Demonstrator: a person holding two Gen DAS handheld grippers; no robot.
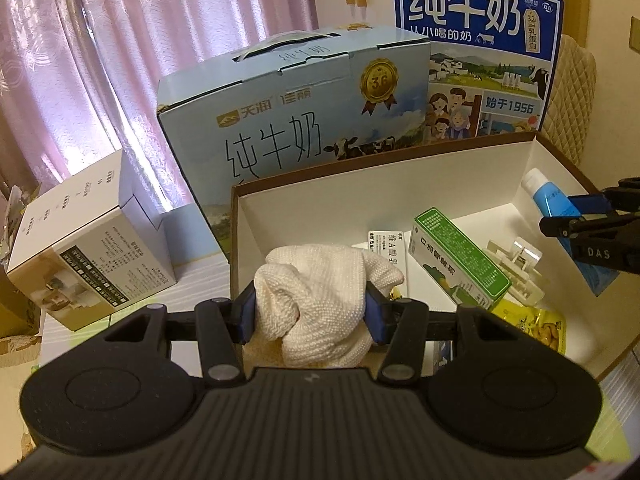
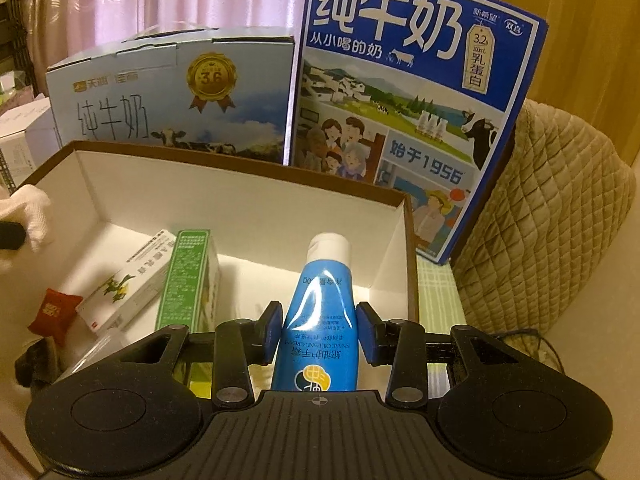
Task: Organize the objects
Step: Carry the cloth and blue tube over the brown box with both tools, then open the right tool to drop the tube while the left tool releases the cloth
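White knit cloth (image 1: pixel 320 300) bunched up, pinched btwn pads of left gripper (image 1: pixel 311 316), over near edge of open white box (image 1: pixel 360 184). Right gripper (image 2: pixel 318 334) clamps blue hand-cream tube (image 2: pixel 320 320), cap fwd, over box's right end. Green carton (image 2: pixel 188 276) lies inside; two milk cartons behind.

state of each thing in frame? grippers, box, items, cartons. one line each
left gripper: jaws shut on white cloth, over the box
right gripper: jaws shut on blue tube, cap on, pointing into the box
storage box: open, no lid
green carton: closed, lying inside the box
light blue milk case: closed, upright
dark blue milk case: upright, leaning
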